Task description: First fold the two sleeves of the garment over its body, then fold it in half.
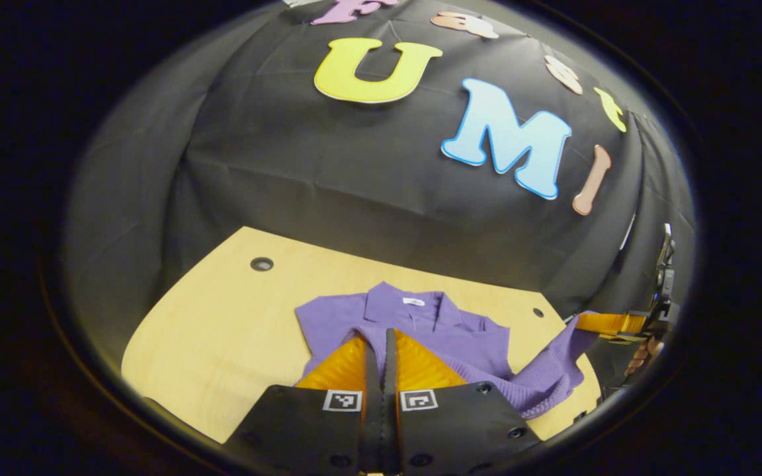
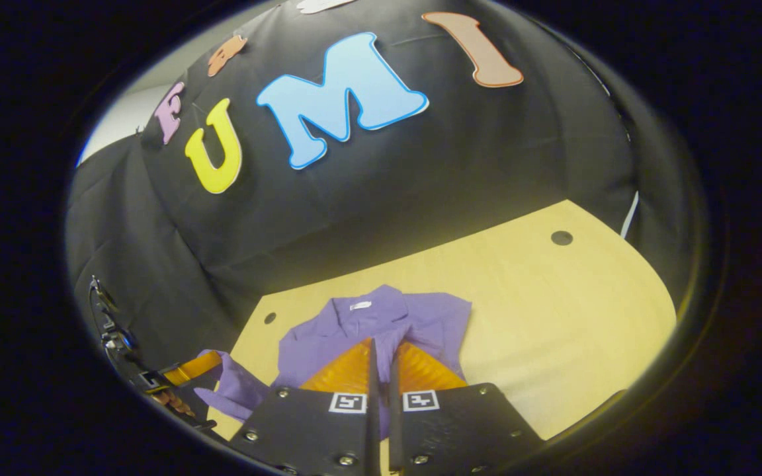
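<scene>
Left gripper [image 1: 384, 344] is seen at the bottom centre of the left gripper view, fingers pressed nearly together with purple cloth of the shirt [image 1: 421, 324] pinched in the narrow gap. Right gripper [image 2: 381, 357] sits at the bottom centre of the right gripper view, fingers likewise almost closed, a strip of purple fabric caught between them.

Shirt is laid on the table [image 1: 222, 330], collar [image 1: 404, 304] toward the black wall, a small white label shown inside the collar. In the left gripper view a sleeve [image 1: 553, 370] is lifted off the table at lower right, its end held by the other gripper [image 1: 609, 324], with fingers of a hand [image 1: 642, 354] glimpsed just beside it at the frame's right edge. In the right gripper view the shirt [image 2: 381, 324] lies lower centre, and a flap of sleeve [image 2: 235, 387] is raised at lower left, held by the other gripper [image 2: 189, 370].

Table [image 2: 553, 317] is pale wood with a dark round hole [image 2: 561, 238] at upper right; a matching hole [image 1: 261, 264] is seen at centre left of the left gripper view.
</scene>
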Demonstrator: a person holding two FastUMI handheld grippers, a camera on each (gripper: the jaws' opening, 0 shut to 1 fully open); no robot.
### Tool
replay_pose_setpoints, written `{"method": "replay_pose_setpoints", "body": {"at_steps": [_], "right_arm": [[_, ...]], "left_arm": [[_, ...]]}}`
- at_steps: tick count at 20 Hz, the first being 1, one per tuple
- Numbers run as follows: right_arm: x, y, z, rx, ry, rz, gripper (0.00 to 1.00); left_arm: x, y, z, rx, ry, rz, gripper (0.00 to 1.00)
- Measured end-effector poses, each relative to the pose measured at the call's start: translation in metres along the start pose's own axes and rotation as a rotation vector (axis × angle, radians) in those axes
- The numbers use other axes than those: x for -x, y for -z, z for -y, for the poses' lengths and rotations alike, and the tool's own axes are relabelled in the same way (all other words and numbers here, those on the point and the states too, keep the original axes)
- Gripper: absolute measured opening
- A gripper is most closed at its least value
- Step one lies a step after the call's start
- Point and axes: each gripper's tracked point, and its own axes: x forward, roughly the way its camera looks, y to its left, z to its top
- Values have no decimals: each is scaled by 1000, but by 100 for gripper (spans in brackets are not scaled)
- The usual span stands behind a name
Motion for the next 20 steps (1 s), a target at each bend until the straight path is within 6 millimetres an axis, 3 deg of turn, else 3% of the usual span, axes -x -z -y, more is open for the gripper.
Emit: {"method": "replay_pose_setpoints", "body": {"at_steps": [7,11,16,20], "right_arm": [[-76,-41,32,-19,11,-12,5],[-121,-52,52,-23,28,-14,6],[-168,-45,74,-15,81,-35,5],[-187,-33,89,10,132,-58,5]], "left_arm": [[-96,-30,-15,8,-61,-6,7],[-141,-44,-31,-34,-113,31,6],[-174,-39,-61,-60,-202,31,6],[-186,-29,-76,-65,-271,29,6]]}}
